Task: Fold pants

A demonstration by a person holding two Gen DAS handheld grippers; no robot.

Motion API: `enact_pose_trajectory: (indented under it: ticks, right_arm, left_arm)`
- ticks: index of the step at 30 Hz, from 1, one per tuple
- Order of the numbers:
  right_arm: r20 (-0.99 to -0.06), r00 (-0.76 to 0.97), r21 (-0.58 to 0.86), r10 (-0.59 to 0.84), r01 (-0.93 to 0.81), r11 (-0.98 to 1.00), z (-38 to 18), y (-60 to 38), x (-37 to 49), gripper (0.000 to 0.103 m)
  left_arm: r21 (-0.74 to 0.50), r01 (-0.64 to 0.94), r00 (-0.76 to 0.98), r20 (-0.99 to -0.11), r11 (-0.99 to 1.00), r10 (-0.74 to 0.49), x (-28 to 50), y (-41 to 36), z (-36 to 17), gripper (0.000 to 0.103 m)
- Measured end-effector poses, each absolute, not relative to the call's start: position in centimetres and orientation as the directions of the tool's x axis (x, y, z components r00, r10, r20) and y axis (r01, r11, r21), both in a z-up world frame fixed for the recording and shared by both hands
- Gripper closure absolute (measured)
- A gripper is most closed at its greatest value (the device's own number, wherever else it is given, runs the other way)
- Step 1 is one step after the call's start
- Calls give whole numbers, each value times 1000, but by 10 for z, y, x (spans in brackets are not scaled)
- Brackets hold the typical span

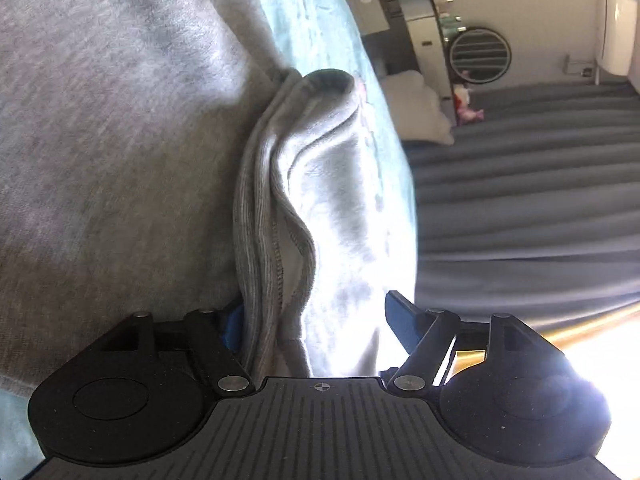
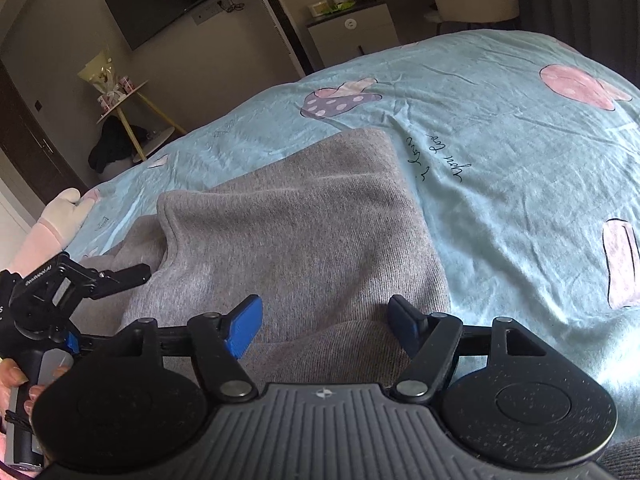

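the grey pants (image 2: 304, 216) lie on the pale blue bedsheet (image 2: 520, 152), already doubled over at least once, with a thick upper layer resting on a lower one that spills toward the near edge of the bed; that stacking suggests a fold is partly made and the cloth is being lined up for the next one. in the left wrist view a ribbed hem or cuff (image 1: 260, 216) runs up between the blue pads, its stitched edge and pale fleecy lining turned outward. the left gripper (image 1: 316, 320) stands wide apart around this bunched edge, with one pad against the cloth and the other clear of it, so it looks placed to take the edge, not clamped on it. the right gripper (image 2: 324, 324) hovers just over the top layer with its fingers spread and nothing between them, probably ready to press or pinch. only the right view shows the whole bundle, the printed sheet, and the left gripper's body at the far left in the person's hand (image 2: 24, 388); only the left view shows the hem's layers and the dark curtain (image 1: 520, 180) beyond the bed
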State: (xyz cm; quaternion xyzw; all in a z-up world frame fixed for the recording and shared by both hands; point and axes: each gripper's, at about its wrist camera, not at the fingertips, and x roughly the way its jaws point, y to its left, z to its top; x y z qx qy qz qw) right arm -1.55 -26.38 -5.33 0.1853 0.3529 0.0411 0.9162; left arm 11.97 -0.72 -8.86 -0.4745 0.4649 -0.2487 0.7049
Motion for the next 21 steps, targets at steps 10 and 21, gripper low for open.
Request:
enact_pose_trajectory:
  ticks: [10, 21]
  right_arm:
    - [-635, 742, 320, 217, -4, 947, -47, -251, -18, 34]
    - [-594, 773, 342, 223, -9, 940, -28, -260, 7, 52]
  left_arm:
    - [-874, -76, 595, -427, 480, -681, 102, 10, -58, 88]
    - [-604, -126, 628, -663, 787, -408, 100, 7, -38, 71]
